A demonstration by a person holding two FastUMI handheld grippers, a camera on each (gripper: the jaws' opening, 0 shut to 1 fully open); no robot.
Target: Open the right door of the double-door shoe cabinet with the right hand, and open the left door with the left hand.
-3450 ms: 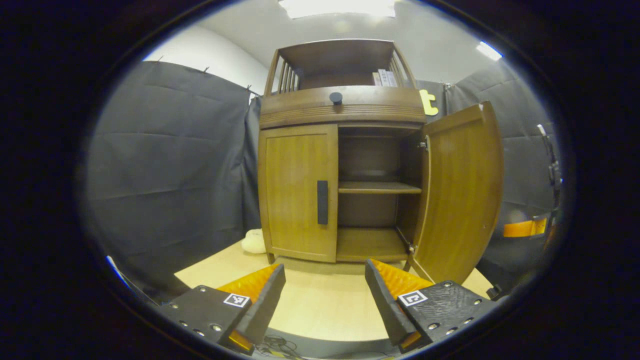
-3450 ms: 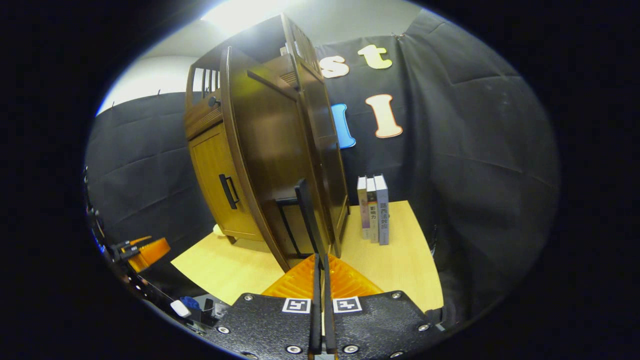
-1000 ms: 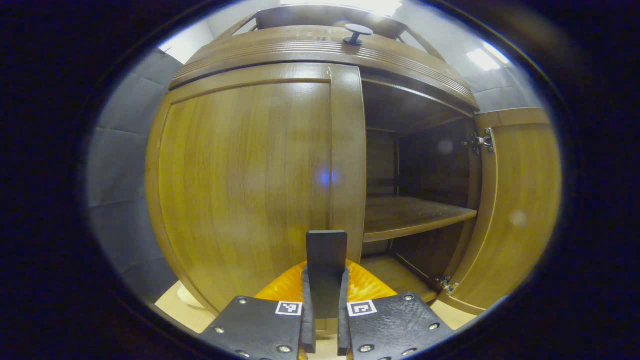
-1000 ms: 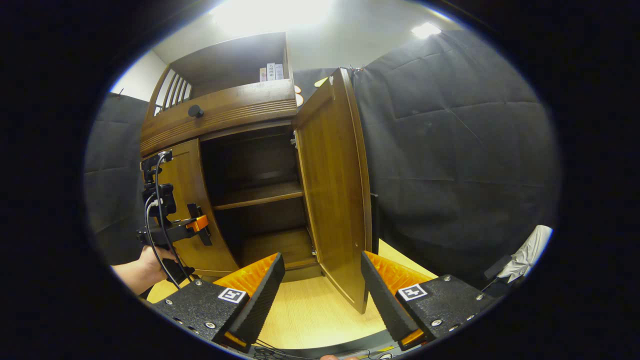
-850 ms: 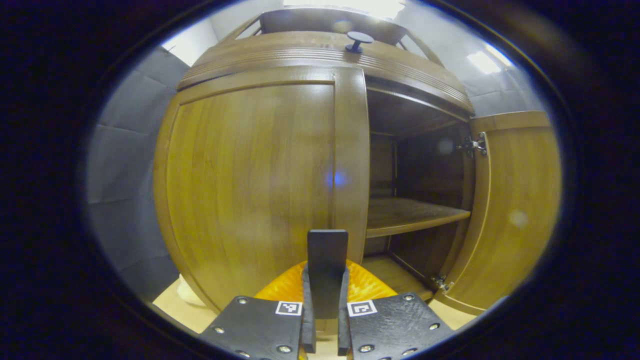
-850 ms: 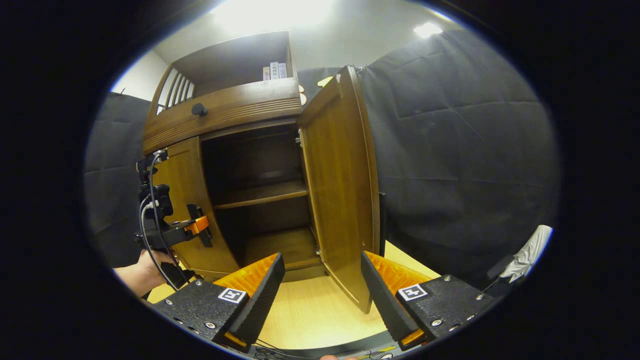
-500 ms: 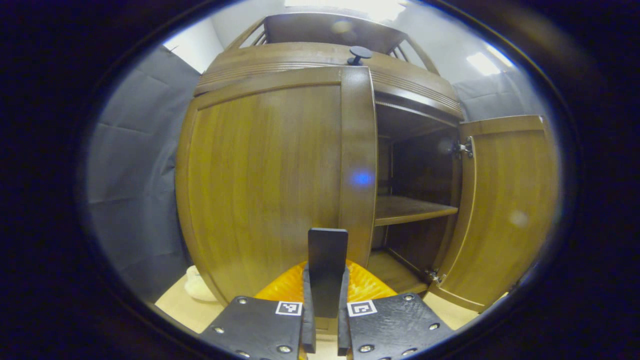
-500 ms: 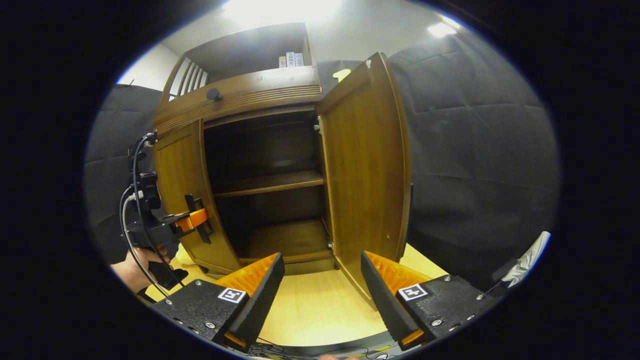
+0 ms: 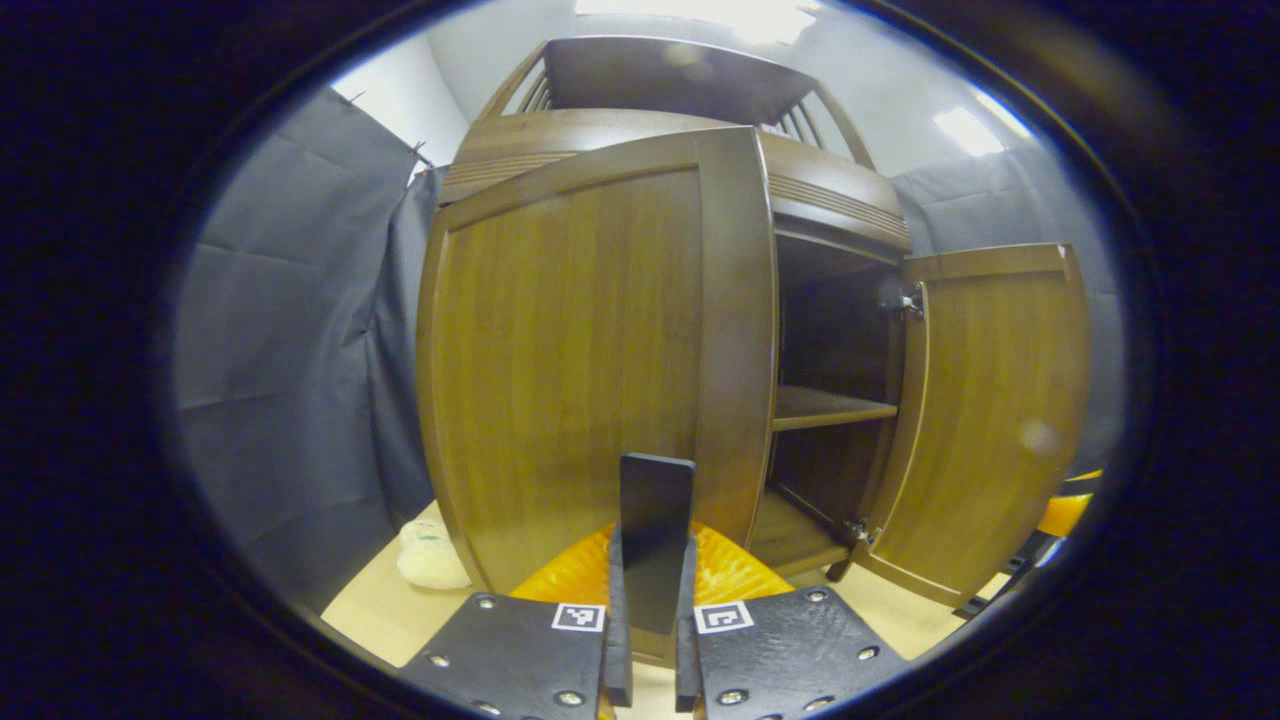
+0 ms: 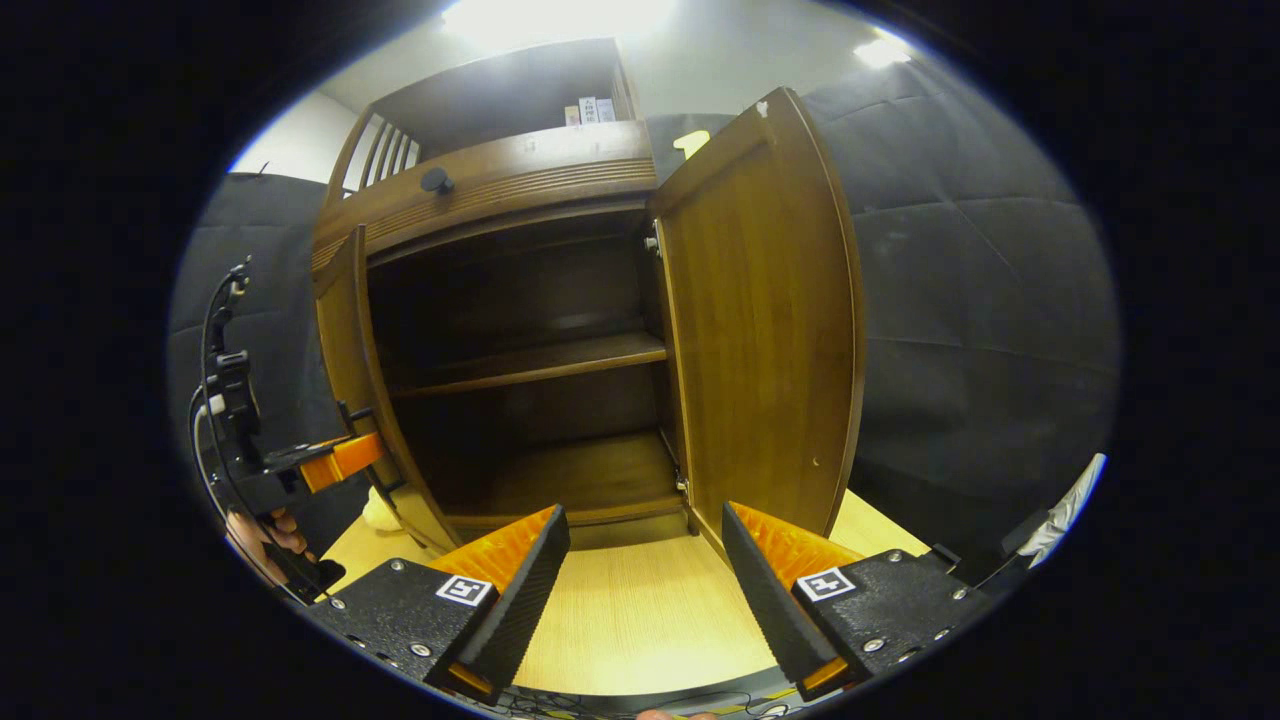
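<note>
The brown wooden shoe cabinet [image 10: 520,190] stands upright on the desk [image 10: 640,620], both tall doors swung outward. The left hand-held gripper [image 9: 648,600] clamps the left door's [image 9: 590,340] upright handle [image 9: 655,530]; the right hand-held gripper [image 10: 645,590] gapes wide before the cabinet, beside the right door [image 10: 765,330].

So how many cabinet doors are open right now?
2. The right door is swung wide. The left door is partly open, the left tool shut on its handle. Nothing hides a third.
</note>
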